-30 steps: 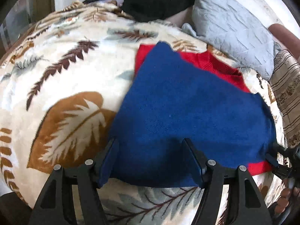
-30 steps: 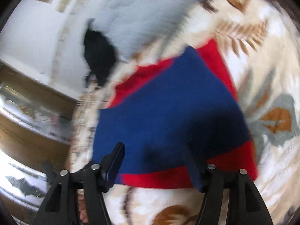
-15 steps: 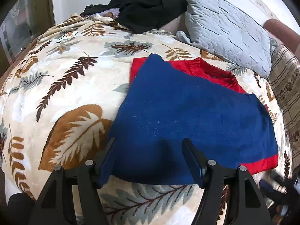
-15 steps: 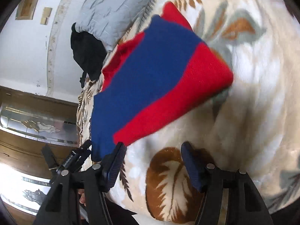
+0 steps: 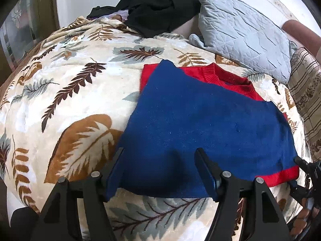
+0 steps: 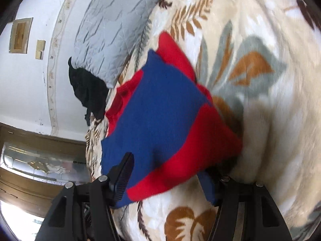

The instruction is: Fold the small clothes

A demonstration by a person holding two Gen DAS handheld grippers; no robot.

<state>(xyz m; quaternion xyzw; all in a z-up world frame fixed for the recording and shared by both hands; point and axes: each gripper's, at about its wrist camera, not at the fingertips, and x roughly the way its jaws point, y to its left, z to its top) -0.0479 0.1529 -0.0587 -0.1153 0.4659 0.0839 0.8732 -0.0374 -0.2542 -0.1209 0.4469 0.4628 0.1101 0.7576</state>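
Note:
A small blue and red sweater (image 5: 210,124) lies folded flat on a leaf-patterned blanket (image 5: 70,92); its red collar is at the far side and a red hem band at the near right. My left gripper (image 5: 160,170) is open, its fingers over the sweater's near blue edge. In the right wrist view the sweater (image 6: 160,116) shows from its red hem end. My right gripper (image 6: 168,176) is open, fingers either side of the red hem corner. The right gripper also shows at the right edge of the left wrist view (image 5: 307,172).
A grey quilted pillow (image 5: 244,32) lies behind the sweater, with a pile of black clothes (image 5: 158,4) to its left. A striped brown cushion (image 5: 307,100) sits at the right. A white wall (image 6: 30,80) and wooden furniture (image 6: 30,160) stand beyond the bed.
The right gripper has moved in from beside the sweater to the red hem corner, its fingers now around it. The left gripper has held nearly still at the near blue edge.

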